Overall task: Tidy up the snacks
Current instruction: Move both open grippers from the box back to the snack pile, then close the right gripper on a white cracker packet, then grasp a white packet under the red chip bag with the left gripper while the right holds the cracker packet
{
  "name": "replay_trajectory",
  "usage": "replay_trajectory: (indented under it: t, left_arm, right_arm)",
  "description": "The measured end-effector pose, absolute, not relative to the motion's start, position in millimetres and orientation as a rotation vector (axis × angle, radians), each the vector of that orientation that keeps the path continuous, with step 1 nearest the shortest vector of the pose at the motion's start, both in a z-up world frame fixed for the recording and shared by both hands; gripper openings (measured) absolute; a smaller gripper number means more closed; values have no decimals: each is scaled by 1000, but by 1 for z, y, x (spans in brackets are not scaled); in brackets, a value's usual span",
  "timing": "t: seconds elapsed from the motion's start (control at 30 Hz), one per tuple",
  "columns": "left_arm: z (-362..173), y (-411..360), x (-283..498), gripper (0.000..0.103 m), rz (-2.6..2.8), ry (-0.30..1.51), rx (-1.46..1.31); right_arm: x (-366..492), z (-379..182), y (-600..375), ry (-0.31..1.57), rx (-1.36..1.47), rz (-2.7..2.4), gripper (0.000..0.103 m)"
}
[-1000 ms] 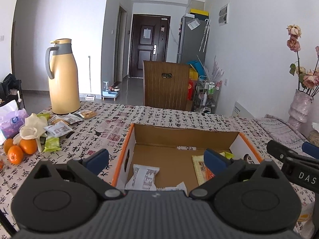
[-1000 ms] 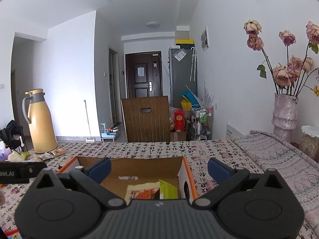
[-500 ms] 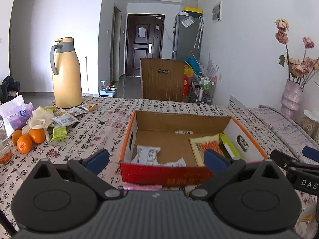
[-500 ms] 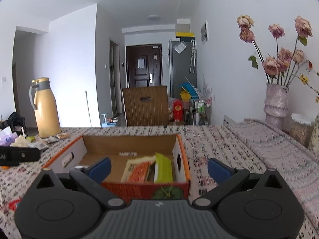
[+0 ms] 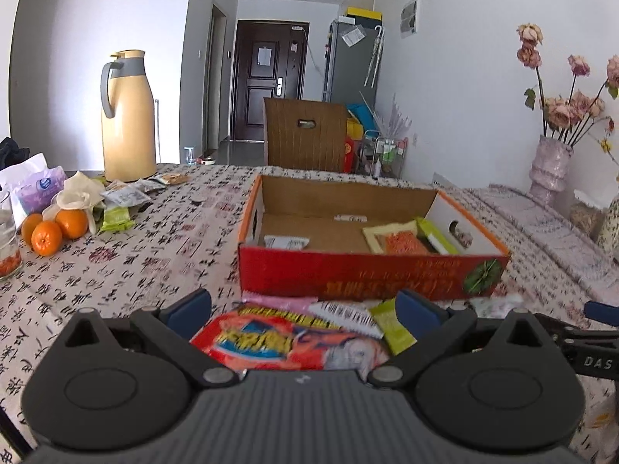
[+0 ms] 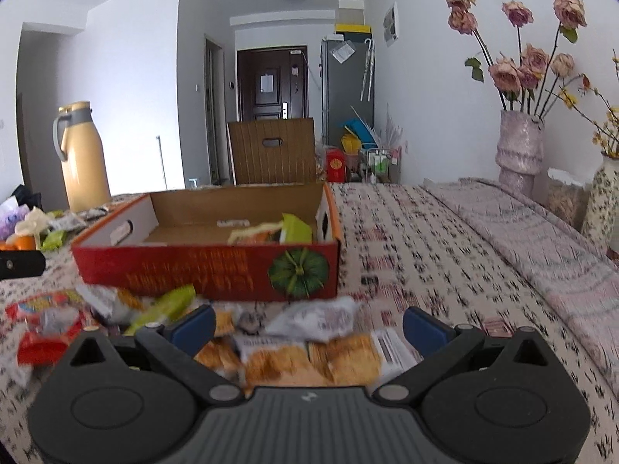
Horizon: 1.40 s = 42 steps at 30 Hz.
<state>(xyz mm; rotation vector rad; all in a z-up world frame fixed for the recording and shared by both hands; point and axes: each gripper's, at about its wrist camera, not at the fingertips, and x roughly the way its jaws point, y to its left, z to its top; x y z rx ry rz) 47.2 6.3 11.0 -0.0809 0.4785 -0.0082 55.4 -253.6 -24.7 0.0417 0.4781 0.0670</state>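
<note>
Blue-padded fingers of the left gripper (image 5: 303,311) stand spread wide above a red snack bag (image 5: 286,342) with yellow lettering, gripping nothing. Just beyond the bag lie a pink packet (image 5: 278,303), a white barcoded packet (image 5: 346,317) and a small green packet (image 5: 392,326), all close against the front wall of the cardboard box (image 5: 363,276).

The right gripper (image 6: 307,326) is likewise spread and empty, poised over a clear bag of golden crackers (image 6: 309,359); a crumpled silver wrapper (image 6: 313,319) lies just past it, and a green wrapper (image 6: 166,305) and the red bag sit to its left.

Inside the red-fronted box, a yellow-and-orange packet (image 5: 398,237) and a green one (image 5: 437,236) lean at the right end, while a white packet (image 5: 286,241) lies flat toward the left.

Farther off on the patterned tablecloth (image 5: 147,255), more snack packets (image 5: 127,197), three oranges (image 5: 52,230) and a purple tissue pack (image 5: 40,189) cluster near a yellow thermos jug (image 5: 127,116). A vase of dried roses (image 6: 520,150) stands at the right, by the wall.
</note>
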Motion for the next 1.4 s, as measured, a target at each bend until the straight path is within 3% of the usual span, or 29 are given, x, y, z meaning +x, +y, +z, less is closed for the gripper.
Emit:
replay_trajectory:
  t: [0.07,0.2,0.27,0.4,0.7,0.77,0.8,0.9,1.4]
  left_arm:
    - [7,8,46,103,-4,490,-82]
    - [4,13,48,103,3,503,-86]
    - [3,13,49,103,4,507,-85]
    - [4,13,50,103,7,510,-80]
    - [3,14,51,103,14,515,-81]
    - [3,14,51,103,18,516,-77]
    - [3,14,51,103,19,518,-78]
    - [2,15,51,103,21,518,-82]
    - [5,28,38,103,52,517,-72]
  right_arm:
    - [53,-30,-257,494,40,62,101]
    - [53,-36,-266,517,45,41,85]
    - [55,-37,-271,519,45,20,83]
    - [72,-37,-281,545,28,-13,68]
    - [107,-66,-274,682,-17,30,65]
    - [104,-66,-272,672,-26,35,60]
    - [103,-66,-272,670,-26,45,49]
    - [96,-64,-270,643,-40,46,41]
    - [57,-41,-288,503,40,-12,41]
